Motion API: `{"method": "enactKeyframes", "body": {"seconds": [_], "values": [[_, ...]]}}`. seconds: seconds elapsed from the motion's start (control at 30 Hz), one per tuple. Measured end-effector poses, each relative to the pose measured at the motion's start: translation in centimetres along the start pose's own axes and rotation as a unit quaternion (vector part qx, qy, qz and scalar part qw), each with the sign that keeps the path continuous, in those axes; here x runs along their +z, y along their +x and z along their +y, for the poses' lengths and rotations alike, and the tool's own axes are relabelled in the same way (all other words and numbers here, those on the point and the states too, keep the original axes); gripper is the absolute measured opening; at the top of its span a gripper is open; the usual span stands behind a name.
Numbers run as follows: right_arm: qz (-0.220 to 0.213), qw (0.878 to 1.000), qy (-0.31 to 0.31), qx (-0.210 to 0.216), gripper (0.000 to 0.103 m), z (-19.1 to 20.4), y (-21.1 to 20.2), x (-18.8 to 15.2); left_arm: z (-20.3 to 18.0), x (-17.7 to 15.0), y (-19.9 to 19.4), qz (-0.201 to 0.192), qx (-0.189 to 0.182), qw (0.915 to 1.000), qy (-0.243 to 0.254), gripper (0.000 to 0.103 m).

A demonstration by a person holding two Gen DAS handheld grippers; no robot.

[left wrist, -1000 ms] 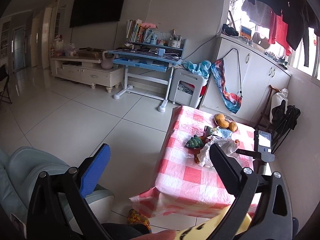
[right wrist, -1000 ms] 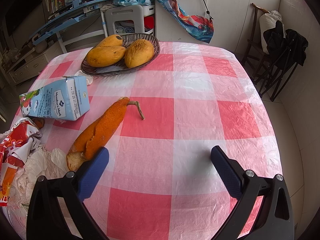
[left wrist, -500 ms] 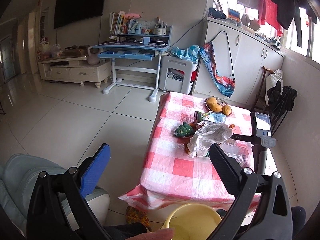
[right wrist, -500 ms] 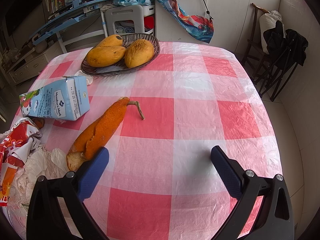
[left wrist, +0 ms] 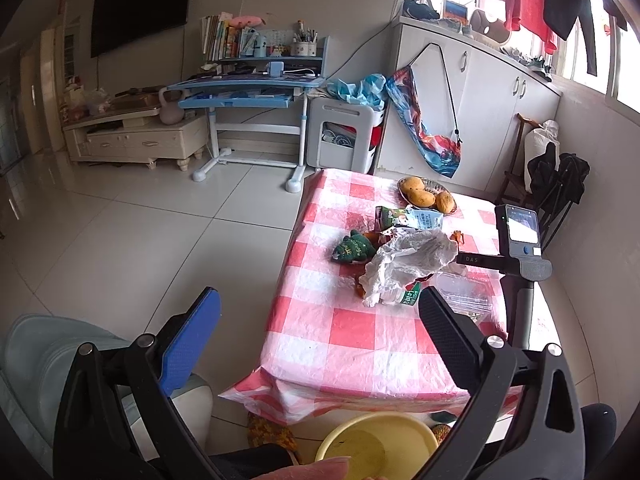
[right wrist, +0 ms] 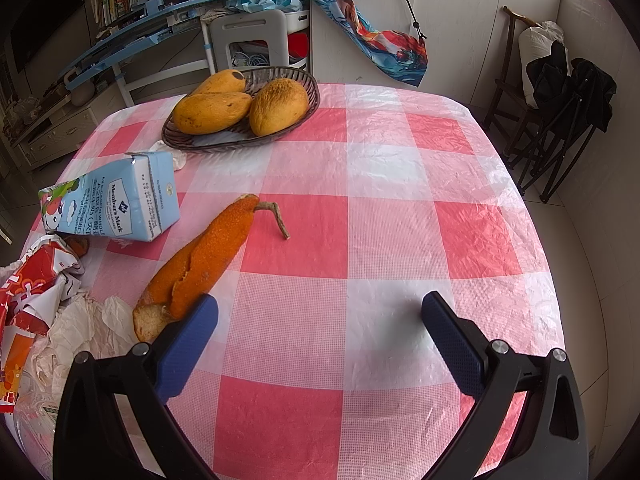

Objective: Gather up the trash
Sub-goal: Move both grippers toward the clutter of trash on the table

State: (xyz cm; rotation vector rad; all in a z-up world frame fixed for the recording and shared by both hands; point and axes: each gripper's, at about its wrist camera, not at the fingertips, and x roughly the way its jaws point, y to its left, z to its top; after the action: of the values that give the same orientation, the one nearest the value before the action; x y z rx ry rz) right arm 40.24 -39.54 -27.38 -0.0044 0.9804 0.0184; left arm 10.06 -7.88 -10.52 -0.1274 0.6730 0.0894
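Although the right hand-held gripper (right wrist: 319, 320) hangs low over the table (right wrist: 400, 184) with its fingers spread and empty, much of the trash lies half out of its view: the red-and-white wrapper (right wrist: 28, 292) and crumpled white paper (right wrist: 76, 320) are cut off at the left edge, and the left finger hides the lower end of the orange peel (right wrist: 204, 252). A blue milk carton (right wrist: 116, 200) lies on its side just beside the peel, near the dish of mangoes (right wrist: 240, 108). At the bottom left corner something clear and glassy shows, too blurred to name.

From the left wrist view, the left hand-held gripper (left wrist: 320, 312) is also spread wide and holds nothing, off the near end of the table. A yellow basin (left wrist: 376, 444) sits below, partly covered by a fingertip (left wrist: 312, 468) at the lower edge. The crumpled plastic bag (left wrist: 408, 260) hides most of the pile; a green packet (left wrist: 354, 246) lies beside it.

Compared with a second ago, the left view has drawn back and swung, bringing the whole table and basin into sight, while the right view is unchanged.
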Motion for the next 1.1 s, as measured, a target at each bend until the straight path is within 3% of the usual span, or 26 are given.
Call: {"method": "enactKeyframes", "body": {"seconds": [0.67, 1.1], "values": [[0.0, 1.0, 0.0, 0.0, 0.097, 0.0, 0.0, 0.0, -5.1, 1.0, 3.4, 0.015, -0.014, 0.9982, 0.057, 0.096], [0.0, 1.0, 0.0, 0.0, 0.097, 0.0, 0.0, 0.0, -5.1, 0.6, 6.3, 0.045, -0.018, 0.9969, 0.062, 0.095]]}}
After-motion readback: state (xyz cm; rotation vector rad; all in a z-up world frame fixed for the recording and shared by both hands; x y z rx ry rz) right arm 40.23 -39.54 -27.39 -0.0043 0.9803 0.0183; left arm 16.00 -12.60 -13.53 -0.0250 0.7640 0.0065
